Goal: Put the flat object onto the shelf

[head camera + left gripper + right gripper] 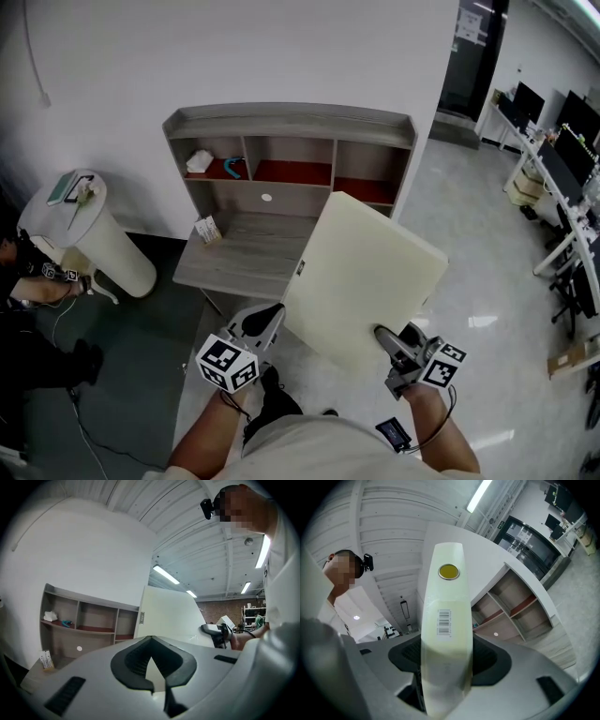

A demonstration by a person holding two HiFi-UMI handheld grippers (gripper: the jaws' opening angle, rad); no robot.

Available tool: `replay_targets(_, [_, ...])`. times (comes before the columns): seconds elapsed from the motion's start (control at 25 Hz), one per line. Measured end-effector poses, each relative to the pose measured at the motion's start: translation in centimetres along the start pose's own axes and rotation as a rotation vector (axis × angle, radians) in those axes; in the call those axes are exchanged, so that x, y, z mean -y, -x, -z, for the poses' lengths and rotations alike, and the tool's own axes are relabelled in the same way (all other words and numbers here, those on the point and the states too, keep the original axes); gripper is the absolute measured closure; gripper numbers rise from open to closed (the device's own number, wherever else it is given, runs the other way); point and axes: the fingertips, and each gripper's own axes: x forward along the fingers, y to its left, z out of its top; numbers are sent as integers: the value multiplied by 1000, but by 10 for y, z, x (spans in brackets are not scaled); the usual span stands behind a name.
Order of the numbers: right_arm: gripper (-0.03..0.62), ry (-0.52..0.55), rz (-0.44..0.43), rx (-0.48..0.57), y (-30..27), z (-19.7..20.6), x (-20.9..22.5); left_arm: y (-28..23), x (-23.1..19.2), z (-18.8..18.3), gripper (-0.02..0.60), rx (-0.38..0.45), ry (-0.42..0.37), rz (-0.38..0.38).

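One flat cream board (366, 272), two grippers on it. The right hand-held gripper (392, 342) is clamped onto the board's lower edge, and its own view shows one barcode sticker (444, 622) and one yellow dot (449, 572) on that edge. The left hand-held gripper (267, 323) has its jaws together at the tips and sits against the lower left edge, not clamping it as far as I can see. The board is held tilted in the air, in front of the grey shelf (291, 122). The shelf has three compartments, and the left one holds a white thing (199, 161) and a teal thing (234, 169).
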Motion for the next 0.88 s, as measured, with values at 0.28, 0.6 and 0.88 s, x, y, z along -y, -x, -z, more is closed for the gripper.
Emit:
replay_targets(0.28, [307, 3, 36, 6, -64, -8, 30, -24, -70, -3, 566, -5, 11, 27])
replay_targets(0.6, [307, 65, 41, 11, -174, -29, 41, -36, -174, -28, 567, 6, 11, 55])
replay_targets(0.88, [307, 108, 42, 35, -247, -32, 34, -35, -241, -49, 566, 16, -9, 99])
